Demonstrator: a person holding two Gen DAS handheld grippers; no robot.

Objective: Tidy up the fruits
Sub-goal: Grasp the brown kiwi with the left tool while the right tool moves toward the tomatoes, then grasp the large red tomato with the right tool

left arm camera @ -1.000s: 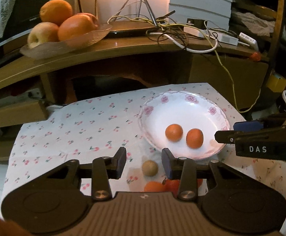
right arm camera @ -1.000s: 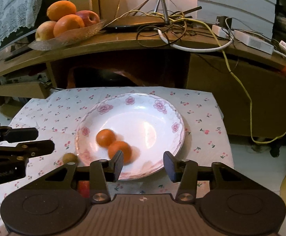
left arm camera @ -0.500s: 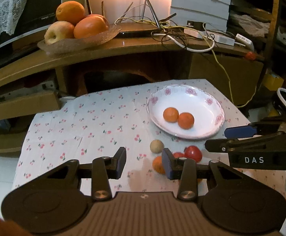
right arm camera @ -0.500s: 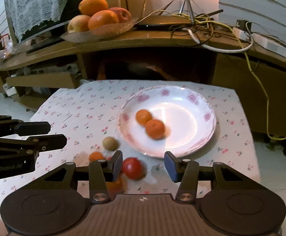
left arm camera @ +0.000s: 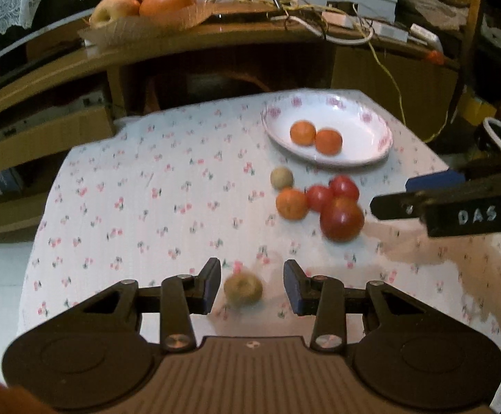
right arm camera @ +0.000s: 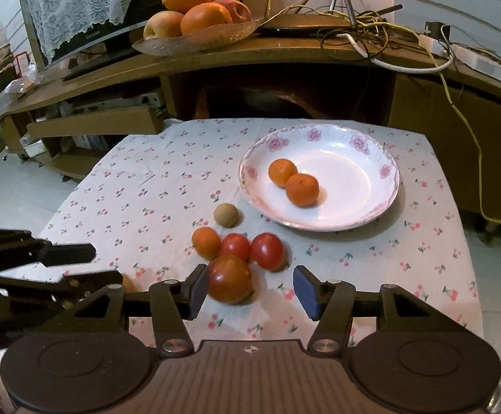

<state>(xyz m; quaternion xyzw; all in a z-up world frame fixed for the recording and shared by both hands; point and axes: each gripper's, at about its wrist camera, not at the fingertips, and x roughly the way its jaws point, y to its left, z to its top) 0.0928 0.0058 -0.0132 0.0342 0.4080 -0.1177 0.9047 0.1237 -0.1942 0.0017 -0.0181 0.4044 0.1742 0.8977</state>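
A white floral plate (left arm camera: 371, 120) (right arm camera: 381, 169) holds two oranges (left arm camera: 303, 133) (right arm camera: 302, 189) at the far right of the cloth. Nearer lie a tan round fruit (left arm camera: 281, 177) (right arm camera: 227, 214), one orange (left arm camera: 292, 203) (right arm camera: 206, 242) and three red tomatoes (left arm camera: 342, 219) (right arm camera: 230, 277). My left gripper (left arm camera: 252, 286) is open, and a second tan fruit (left arm camera: 243, 289) lies between its fingers. My right gripper (right arm camera: 248, 291) is open, with the biggest tomato just inside its left finger (right arm camera: 197, 289). Each gripper shows side-on in the other's view.
The low table has a cherry-print cloth (left arm camera: 147, 189) (right arm camera: 140, 200). Behind it stands a wooden desk (right arm camera: 285, 55) with a glass dish of large oranges and apples (right arm camera: 195, 17) and tangled cables (right arm camera: 371, 34). A tiled floor lies to the left.
Both grippers have pulled back and away from the plate. The loose fruit group has come into full view, and a second tan fruit now lies between the left fingers.
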